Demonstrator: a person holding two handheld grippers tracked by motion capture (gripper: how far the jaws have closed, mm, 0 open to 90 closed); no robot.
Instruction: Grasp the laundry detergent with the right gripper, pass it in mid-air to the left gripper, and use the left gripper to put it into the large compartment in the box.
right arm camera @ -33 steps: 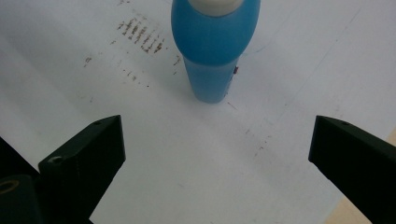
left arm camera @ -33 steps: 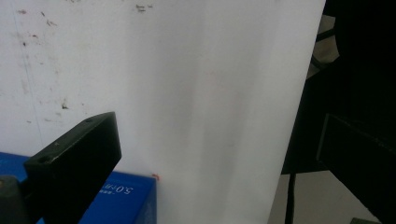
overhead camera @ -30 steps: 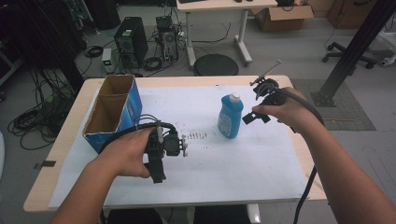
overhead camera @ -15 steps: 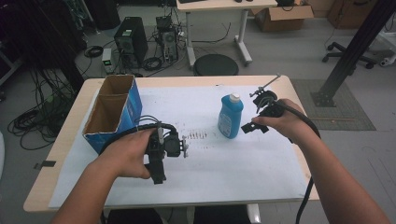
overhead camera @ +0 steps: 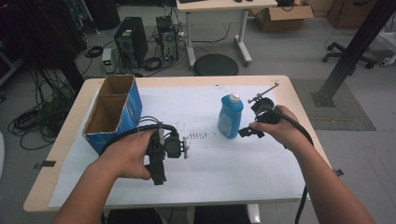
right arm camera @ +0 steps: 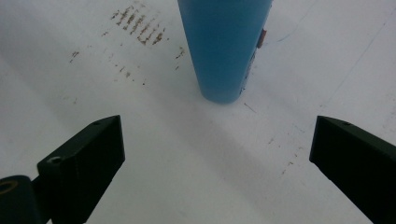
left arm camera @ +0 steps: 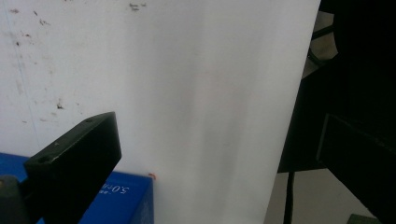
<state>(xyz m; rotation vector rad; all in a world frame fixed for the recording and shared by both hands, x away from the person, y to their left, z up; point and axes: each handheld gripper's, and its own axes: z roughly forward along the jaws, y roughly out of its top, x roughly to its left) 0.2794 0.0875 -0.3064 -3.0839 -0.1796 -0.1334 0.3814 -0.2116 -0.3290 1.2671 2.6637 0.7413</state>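
— Right gripper [right arm camera: 215, 154]?
— Jaws wide, nothing held; the bottle [right arm camera: 224, 46] stands upright straight ahead, near, not touching
— Left gripper [overhead camera: 161, 154]?
— Wide too, well apart, beside the box [overhead camera: 112, 109]; right is nearer

High view: above the near edge, facing forward and down over the whole counter [overhead camera: 280, 84]. Right gripper view: low, close, facing the blue bottle [right arm camera: 224, 46], shared with the high view [overhead camera: 230, 116]. Left gripper view: close above the white sheet [left arm camera: 187, 93], box [left arm camera: 126, 200] apparently lower left.
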